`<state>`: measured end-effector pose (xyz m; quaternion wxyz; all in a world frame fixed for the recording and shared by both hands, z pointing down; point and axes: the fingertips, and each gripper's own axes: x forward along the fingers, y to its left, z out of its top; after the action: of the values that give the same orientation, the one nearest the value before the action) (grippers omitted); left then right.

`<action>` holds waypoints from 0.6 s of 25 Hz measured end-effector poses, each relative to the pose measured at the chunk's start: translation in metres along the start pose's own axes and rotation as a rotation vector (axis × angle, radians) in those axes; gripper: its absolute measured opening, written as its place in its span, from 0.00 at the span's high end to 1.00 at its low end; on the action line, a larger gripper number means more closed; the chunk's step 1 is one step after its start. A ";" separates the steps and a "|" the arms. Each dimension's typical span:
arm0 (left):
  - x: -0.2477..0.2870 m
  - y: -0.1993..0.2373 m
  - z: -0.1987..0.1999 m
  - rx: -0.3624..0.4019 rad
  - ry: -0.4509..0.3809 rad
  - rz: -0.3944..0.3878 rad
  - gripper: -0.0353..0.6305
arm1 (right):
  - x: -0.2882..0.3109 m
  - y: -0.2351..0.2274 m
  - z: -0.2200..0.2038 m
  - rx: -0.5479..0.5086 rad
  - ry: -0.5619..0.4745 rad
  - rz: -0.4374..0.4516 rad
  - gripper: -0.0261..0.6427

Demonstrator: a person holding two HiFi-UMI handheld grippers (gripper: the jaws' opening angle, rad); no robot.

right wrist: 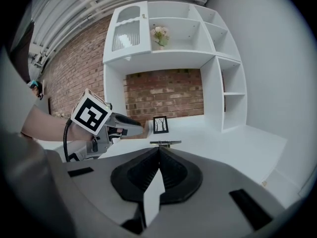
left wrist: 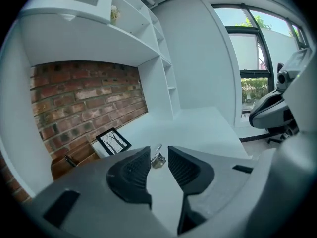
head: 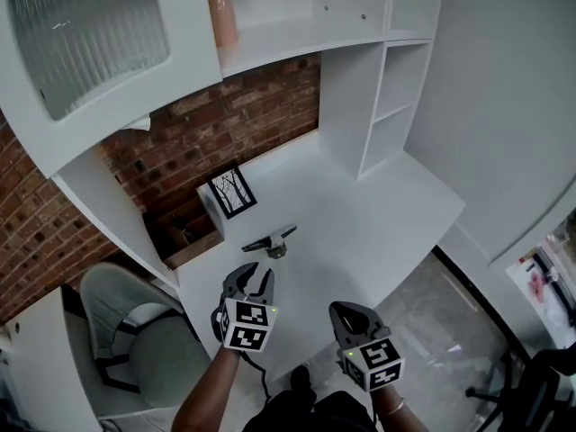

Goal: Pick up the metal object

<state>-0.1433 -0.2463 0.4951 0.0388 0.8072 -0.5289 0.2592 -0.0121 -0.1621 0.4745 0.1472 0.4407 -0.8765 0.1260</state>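
Metal object: the metal object [head: 270,239] lies flat on the white bench [head: 378,214], a slim dark bar with a chunkier silver end. It sits out in front of the picture frame [head: 232,192] and touches neither the frame nor either gripper.

Left gripper: the left gripper [head: 256,273] is just short of the metal object with its tips pointed at it. Its jaws stand apart and grip nothing. In the left gripper view the silver end shows through the gap beyond the tips, clear of both pads.

Right gripper: the right gripper [head: 345,311] is nearer the bench's front edge, off to the right and well back from the metal object. Its jaws are clenched tip to tip with nothing between them. The right gripper view shows the object lying side-on further along the bench, and the left gripper reaching in from the left.

Picture frame: small, black-edged, with a bare-tree print, leaning upright near the brick wall [head: 225,124].

Wooden box: an open brown wooden box [head: 184,234] sits just left of the frame, against the wall.

Shelving: white cubbies rise at the right end of the bench, and a pink vase [head: 221,14] stands on the shelf above.

Chair: a grey-green chair [head: 144,349] stands to the left of the bench.
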 end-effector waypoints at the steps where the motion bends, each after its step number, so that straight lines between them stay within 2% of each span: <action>1: 0.007 0.001 -0.001 0.013 0.009 -0.006 0.80 | 0.002 -0.002 0.000 0.004 0.002 -0.005 0.95; 7: 0.047 0.001 -0.008 0.078 0.080 -0.024 0.78 | 0.011 -0.013 -0.007 0.024 0.019 -0.017 0.95; 15: 0.088 0.002 -0.028 0.295 0.215 -0.006 0.77 | 0.026 -0.035 -0.009 0.043 0.028 -0.005 0.95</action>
<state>-0.1288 -0.3111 0.5595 -0.0230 0.7732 -0.4756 0.4188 0.0028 -0.1990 0.4956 0.1504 0.4440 -0.8703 0.1508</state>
